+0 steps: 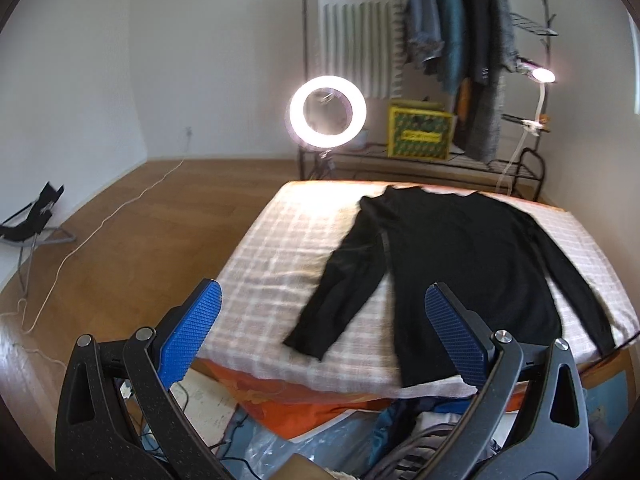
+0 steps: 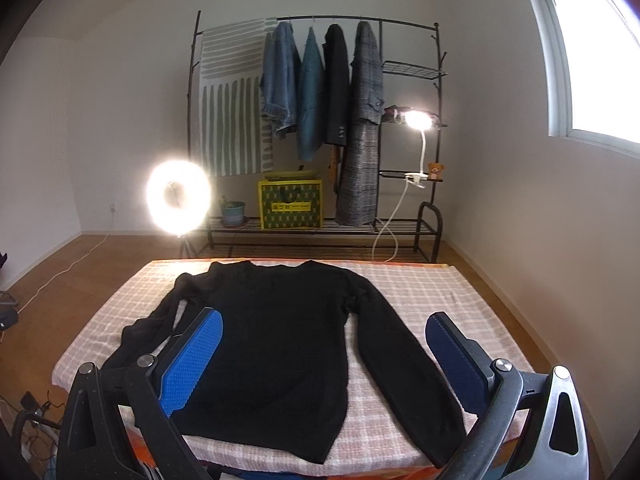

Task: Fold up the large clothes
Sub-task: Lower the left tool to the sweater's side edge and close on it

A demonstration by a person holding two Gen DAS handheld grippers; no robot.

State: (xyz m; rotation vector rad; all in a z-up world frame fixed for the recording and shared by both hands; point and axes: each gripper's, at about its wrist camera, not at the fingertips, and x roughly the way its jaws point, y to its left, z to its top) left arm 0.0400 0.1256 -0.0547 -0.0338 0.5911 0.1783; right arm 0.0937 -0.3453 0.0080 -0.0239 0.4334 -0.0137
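A black long-sleeved sweater [image 2: 280, 344] lies flat, front up, on a checked cloth covering the table [image 2: 452, 300], neck at the far edge, hem at the near edge. It also shows in the left wrist view [image 1: 452, 264], with both sleeves spread down along its sides. My left gripper [image 1: 320, 332] is open and empty, held above the near left part of the table, over the left sleeve end. My right gripper [image 2: 324, 356] is open and empty, held above the sweater's lower body near the front edge.
A lit ring light [image 2: 178, 197] stands beyond the table's far left corner. A clothes rack [image 2: 320, 128] with hanging coats, a yellow box [image 2: 290, 204] and a clip lamp [image 2: 418, 120] stands at the back wall. Cables and clutter [image 1: 320, 440] lie below the near table edge.
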